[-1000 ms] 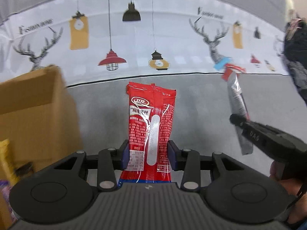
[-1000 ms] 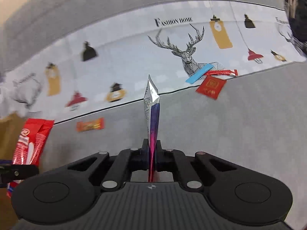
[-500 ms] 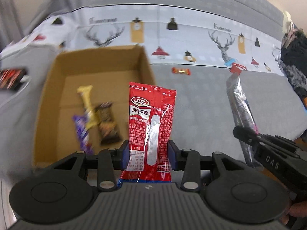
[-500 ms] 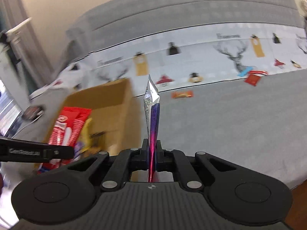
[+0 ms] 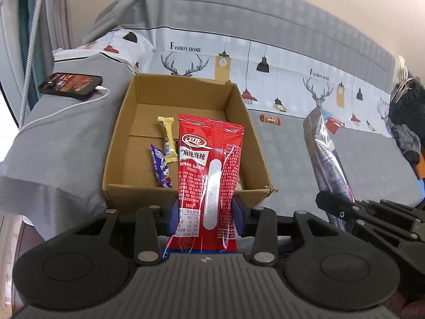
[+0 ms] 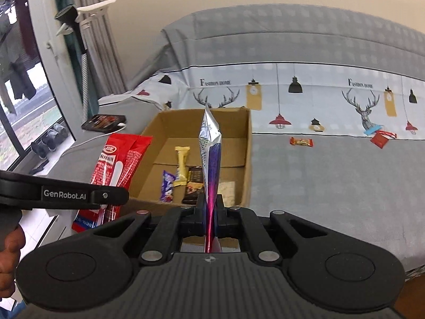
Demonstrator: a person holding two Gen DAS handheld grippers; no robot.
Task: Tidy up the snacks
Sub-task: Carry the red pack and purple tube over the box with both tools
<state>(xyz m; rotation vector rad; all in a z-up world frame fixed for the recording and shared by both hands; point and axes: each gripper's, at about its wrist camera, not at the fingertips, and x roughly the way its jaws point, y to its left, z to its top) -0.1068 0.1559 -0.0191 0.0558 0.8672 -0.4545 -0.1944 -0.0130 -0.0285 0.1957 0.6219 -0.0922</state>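
1. Both claws have swung left over the last second: a second ago they faced the printed sheet and open grey cover, now the cardboard box (image 5: 186,143) sits dead ahead of both, so I'd guess drop-off is next.

2. Going left to right in the left wrist view: a phone (image 5: 69,85) charging on the grey bed cover (image 5: 61,143), then the box with a purple snack (image 5: 160,168) and a yellow bar (image 5: 168,138) already inside.

3. Left claw (image 5: 204,219) is clamped on the lower part of the red snack pack (image 5: 209,170), held upright with its flat face to the camera, just short of the box's near wall. Probably so it can tip straight in.

4. Right claw (image 6: 209,210) is pinched shut on a silver-purple packet (image 6: 209,159), edge-on, so it reads as a thin blade.

5. Only the right wrist view shows the dark chocolate wrappers (image 6: 195,183) in the box (the red pack hides them from the left one), plus the window.

6. Both views catch the orange candy (image 6: 301,142) left on the bed cover beyond the box, so the job looks unfinished.
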